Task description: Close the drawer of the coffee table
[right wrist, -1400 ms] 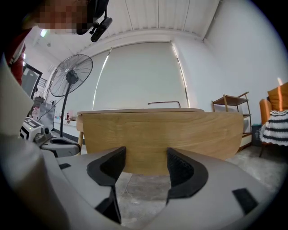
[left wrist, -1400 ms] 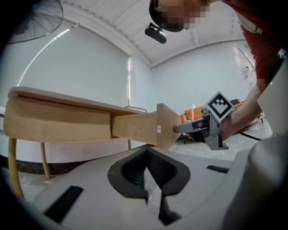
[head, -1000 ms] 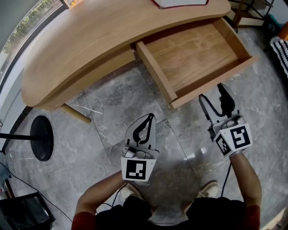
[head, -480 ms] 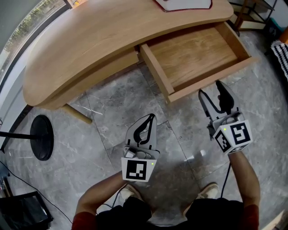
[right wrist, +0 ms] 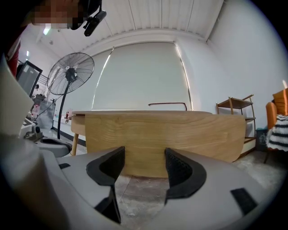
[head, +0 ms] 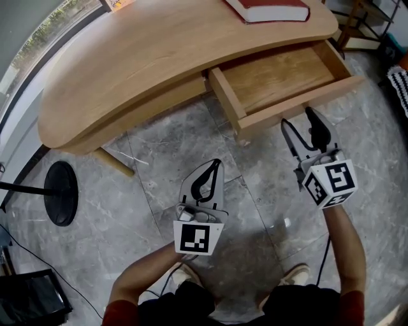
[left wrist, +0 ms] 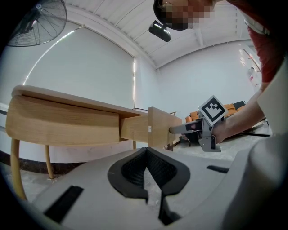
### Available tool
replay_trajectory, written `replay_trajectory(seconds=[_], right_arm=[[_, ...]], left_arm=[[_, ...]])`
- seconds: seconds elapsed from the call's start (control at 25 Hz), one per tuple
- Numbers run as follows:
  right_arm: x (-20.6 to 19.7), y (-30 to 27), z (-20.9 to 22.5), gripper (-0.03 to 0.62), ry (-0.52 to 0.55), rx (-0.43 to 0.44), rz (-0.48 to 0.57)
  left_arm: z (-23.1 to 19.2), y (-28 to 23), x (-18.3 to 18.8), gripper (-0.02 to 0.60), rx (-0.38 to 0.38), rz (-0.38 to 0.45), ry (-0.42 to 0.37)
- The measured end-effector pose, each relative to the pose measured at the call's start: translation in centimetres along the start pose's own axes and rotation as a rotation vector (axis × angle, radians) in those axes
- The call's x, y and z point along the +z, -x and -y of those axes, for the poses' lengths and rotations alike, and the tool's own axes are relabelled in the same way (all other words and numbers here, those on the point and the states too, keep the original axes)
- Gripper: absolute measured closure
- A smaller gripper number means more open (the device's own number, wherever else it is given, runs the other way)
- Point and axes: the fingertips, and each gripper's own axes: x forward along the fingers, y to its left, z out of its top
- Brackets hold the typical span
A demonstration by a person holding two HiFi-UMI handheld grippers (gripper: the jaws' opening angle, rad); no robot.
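Far left of the head view, a black fan base (head: 62,202) sits on the grey floor (head: 166,146). The coffee table (head: 146,57) sweeps across the top, with a red book (head: 271,9) near its upper right end. Lower middle, the left gripper (head: 214,165) hangs over the floor, jaws clenched on nothing, well apart from the table. Upper right, the drawer (head: 280,73) sticks partway out. The right gripper (head: 298,118) is released and empty, tips right up against the drawer front (right wrist: 171,134).
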Motion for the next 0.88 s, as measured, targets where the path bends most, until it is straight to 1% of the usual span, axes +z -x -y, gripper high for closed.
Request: replay_trajectory(seconds=[0.32, 0.56, 0.88], right_arm=[[1.6, -2.5, 0.1, 0.315, 0.004, 0.001, 0.018], [1.8, -5.0, 0.1, 0.313, 0.005, -0.018, 0.006], [2.1, -8.6, 0.4, 0.312, 0.008, -0.033, 0.004]], left_arm=[[-0.5, -0.6, 0.5, 0.574, 0.002, -0.005, -0.012], [-0.8, -0.8, 0.8, 0.574, 0.001, -0.002, -0.001], [-1.8, -1.3, 0.9, 0.574, -0.002, -0.006, -0.01]])
